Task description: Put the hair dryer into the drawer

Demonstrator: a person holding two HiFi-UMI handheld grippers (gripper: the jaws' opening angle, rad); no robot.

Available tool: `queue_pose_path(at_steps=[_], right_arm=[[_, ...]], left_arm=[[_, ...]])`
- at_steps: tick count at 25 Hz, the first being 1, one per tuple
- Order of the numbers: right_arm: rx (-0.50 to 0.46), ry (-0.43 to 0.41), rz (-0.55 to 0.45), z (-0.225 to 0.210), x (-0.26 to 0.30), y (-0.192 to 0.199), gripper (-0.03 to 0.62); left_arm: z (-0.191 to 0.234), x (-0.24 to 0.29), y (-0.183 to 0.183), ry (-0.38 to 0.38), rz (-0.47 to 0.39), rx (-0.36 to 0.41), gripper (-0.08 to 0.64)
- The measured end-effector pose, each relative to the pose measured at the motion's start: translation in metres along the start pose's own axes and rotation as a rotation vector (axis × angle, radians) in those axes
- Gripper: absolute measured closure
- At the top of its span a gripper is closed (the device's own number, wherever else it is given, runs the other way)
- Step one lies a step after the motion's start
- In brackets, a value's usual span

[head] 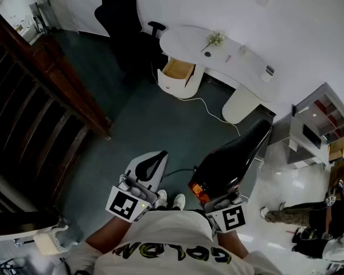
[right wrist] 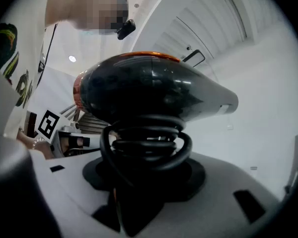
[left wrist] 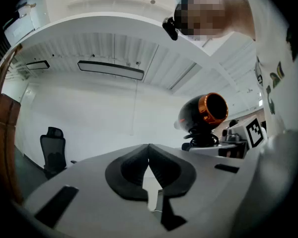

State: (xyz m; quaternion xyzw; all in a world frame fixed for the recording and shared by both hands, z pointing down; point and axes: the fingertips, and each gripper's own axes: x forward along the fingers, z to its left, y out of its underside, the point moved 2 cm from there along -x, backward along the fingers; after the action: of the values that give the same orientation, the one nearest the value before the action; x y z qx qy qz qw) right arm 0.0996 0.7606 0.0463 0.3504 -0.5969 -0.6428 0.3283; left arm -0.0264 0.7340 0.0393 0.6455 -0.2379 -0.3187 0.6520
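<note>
Right gripper (right wrist: 148, 180) clamping hair dryer (right wrist: 154, 90), drawer (head: 176, 70) only in head view

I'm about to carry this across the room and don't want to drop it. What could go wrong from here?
1. The right gripper clamps the hair dryer over its coiled cord, so the bulky body above may tip or slip in the jaws.
2. A white cable lies on the floor on the way to the open drawer: a likely trip risk.
</note>
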Motion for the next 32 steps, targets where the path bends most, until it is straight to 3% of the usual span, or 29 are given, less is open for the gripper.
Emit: queue_pose_path(at_steps=[9, 16, 26, 32], right_arm=[[0.036, 0.02, -0.022, 0.012, 0.031, -0.002, 0.362], [0.021, 0.027, -0.015, -0.005, 0.055, 0.005, 0.36], [-0.006, 0.02, -0.022, -0.073, 0.107, 0.018, 0.361], [-0.011, 0.008, -0.017, -0.133, 0.143, 0.027, 0.362]], left_arm=[[0.03, -0.011, 0.0, 0.027, 0.02, -0.018, 0.548], [0.05, 0.007, 0.001, 0.025, 0.015, -0.018, 0.548], [0.084, 0.088, 0.01, 0.033, -0.016, 0.001, 0.548], [0.103, 0.156, 0.017, 0.021, 0.01, 0.007, 0.548]])
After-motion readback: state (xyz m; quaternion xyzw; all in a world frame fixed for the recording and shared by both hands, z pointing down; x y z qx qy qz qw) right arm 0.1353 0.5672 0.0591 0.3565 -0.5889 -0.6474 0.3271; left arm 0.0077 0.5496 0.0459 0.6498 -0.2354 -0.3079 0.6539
